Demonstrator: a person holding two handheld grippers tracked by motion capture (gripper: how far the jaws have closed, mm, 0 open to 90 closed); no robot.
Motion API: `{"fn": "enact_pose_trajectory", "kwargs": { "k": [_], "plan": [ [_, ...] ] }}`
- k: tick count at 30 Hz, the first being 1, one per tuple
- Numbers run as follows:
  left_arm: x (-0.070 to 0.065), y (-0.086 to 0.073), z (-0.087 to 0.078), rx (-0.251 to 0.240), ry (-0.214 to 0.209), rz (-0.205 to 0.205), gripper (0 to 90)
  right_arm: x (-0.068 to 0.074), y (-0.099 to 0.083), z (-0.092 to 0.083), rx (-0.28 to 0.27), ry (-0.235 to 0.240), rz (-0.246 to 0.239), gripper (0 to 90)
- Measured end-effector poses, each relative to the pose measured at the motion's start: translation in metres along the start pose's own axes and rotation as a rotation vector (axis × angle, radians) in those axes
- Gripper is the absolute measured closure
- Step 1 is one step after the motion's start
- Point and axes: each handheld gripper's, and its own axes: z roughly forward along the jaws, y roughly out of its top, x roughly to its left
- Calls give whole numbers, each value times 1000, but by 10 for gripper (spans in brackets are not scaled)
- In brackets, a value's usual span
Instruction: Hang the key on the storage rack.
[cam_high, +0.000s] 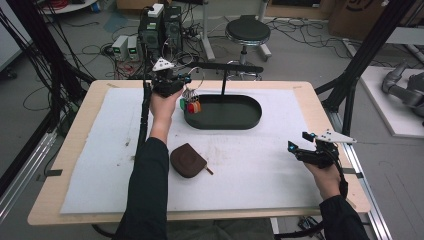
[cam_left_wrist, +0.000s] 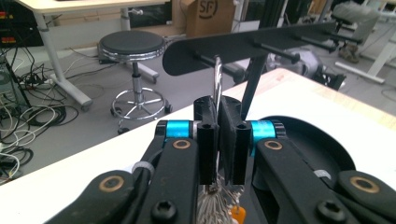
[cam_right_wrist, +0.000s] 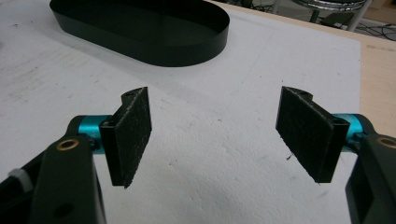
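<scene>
My left gripper (cam_high: 186, 80) is raised over the table's far side, shut on a thin metal key ring (cam_left_wrist: 217, 77). Keys and red, green and orange tags (cam_high: 191, 104) dangle from the ring beside the left end of a black oval tray (cam_high: 225, 124). In the left gripper view the ring stands upright between the pads, just short of a black rack bar with pegs (cam_left_wrist: 243, 44). That rack (cam_high: 227, 66) rises on a post from the tray. My right gripper (cam_high: 299, 141) hovers low over the white mat at the right, open, with nothing between its pads (cam_right_wrist: 133, 133).
A brown leather key pouch (cam_high: 188, 160) lies on the white mat (cam_high: 260, 170) near the middle front. The tray's wall (cam_right_wrist: 187, 53) lies ahead of the right gripper. Behind the table stand a stool (cam_high: 247, 32), equipment boxes (cam_high: 160, 27) and loose cables.
</scene>
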Motion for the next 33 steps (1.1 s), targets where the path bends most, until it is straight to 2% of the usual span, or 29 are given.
{"fn": "enact_pose_trajectory", "kwargs": {
  "k": [4,6,8,11,14,15,17,18,19,22,25,26,27,31,33],
  "plan": [
    [0,-1,1,9,6,7,826,0,0,1,5,1,-1,274],
    [0,0,0,4,16,-1,762,0,0,0,1,1,-2,274],
    [-2,2,-4,-1,0,1,740,1,0,-1,3,1,1,274],
    [-4,5,-7,5,0,9,638,1,0,0,-2,3,-8,274],
    [-7,8,-15,29,19,38,532,2,0,0,3,4,-5,274],
    [-10,9,-22,30,22,68,519,2,0,0,2,4,-7,274],
    [-15,9,-30,31,35,101,462,2,0,0,-1,2,-9,274],
    [-15,9,-30,31,35,101,442,2,0,0,-1,2,-9,274],
    [-19,7,-39,34,32,131,441,2,0,0,1,3,-11,274],
    [-23,3,-48,29,20,133,394,2,0,1,3,2,-12,274],
    [-28,-6,-65,8,-1,126,381,3,0,1,5,2,-12,274],
    [-31,-12,-74,8,-20,122,359,3,0,1,8,1,-13,274],
    [-31,-12,-74,8,-20,122,358,3,0,1,8,1,-13,274],
    [-38,-25,-92,8,-61,106,311,4,0,3,11,6,-20,272],
    [-42,-32,-102,6,-65,124,303,5,1,3,10,9,-21,270]
  ]
}}
